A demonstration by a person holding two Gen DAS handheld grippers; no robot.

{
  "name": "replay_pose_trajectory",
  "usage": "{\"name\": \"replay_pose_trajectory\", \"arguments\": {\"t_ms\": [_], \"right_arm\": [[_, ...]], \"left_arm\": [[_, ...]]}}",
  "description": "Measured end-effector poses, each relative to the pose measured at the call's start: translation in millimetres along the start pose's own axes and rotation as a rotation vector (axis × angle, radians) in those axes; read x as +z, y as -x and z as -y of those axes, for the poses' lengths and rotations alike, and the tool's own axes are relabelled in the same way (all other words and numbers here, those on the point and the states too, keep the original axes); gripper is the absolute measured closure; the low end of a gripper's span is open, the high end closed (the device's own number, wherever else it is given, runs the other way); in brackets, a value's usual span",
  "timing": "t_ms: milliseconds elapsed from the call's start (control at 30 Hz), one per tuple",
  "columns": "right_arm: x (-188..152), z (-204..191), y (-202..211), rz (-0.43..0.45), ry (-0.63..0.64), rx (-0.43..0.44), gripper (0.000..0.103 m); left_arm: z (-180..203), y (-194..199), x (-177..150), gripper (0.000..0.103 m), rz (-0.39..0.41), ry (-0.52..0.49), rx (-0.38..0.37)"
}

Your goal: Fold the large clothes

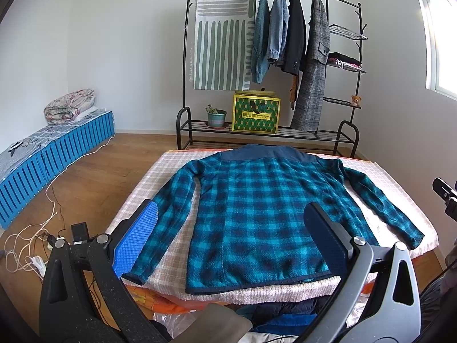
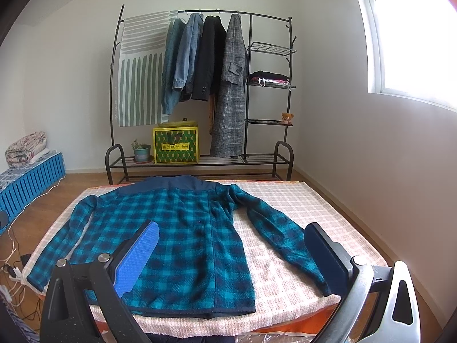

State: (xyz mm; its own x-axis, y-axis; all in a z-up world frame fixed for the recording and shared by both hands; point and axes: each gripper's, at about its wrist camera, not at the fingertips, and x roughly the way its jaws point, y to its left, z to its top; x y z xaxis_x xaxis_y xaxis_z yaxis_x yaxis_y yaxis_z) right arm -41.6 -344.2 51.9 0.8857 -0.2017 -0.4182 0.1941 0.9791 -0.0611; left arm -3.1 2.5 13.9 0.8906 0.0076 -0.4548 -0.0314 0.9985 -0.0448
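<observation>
Both grippers hang at the near edge of the table, spread wide and holding nothing. In the left wrist view the left gripper point(image 1: 231, 237) has its blue pad over the left sleeve's cuff end at 9 o'clock and its dark finger over the shirt's hem side at 3 o'clock. In the right wrist view the right gripper point(image 2: 231, 251) straddles the right half of the shirt, its blue pad over the body at 9 o'clock and its dark finger just above the right cuff at 3 o'clock.

The shirt point(image 1: 257, 208), a teal and navy plaid, lies flat and back-up on the checked table cover point(image 1: 177, 240). Its long axis runs straight away from the grippers, hem at 6 o'clock and navy collar at 12 o'clock. The left sleeve point(image 1: 165, 214) slants out toward 8 o'clock, the right sleeve point(image 2: 280, 228) toward 4 o'clock, so each cuff lies nearest the gripper on its own side.

My judgement: no fold is made yet, and a first fold likely turns on each gripper taking its own sleeve and carrying it inward across the body.

Beyond the table stands a clothes rack point(image 2: 200, 85) at 12 o'clock, well apart.
</observation>
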Motion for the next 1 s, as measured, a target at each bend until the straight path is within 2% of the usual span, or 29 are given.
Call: {"name": "replay_pose_trajectory", "arguments": {"t_ms": [1000], "right_arm": [[5.3, -7.6, 1.6, 0.011, 0.008, 0.005, 0.000]], "left_arm": [[-2.9, 1.3, 1.0, 0.000, 0.003, 0.003, -0.002]]}}
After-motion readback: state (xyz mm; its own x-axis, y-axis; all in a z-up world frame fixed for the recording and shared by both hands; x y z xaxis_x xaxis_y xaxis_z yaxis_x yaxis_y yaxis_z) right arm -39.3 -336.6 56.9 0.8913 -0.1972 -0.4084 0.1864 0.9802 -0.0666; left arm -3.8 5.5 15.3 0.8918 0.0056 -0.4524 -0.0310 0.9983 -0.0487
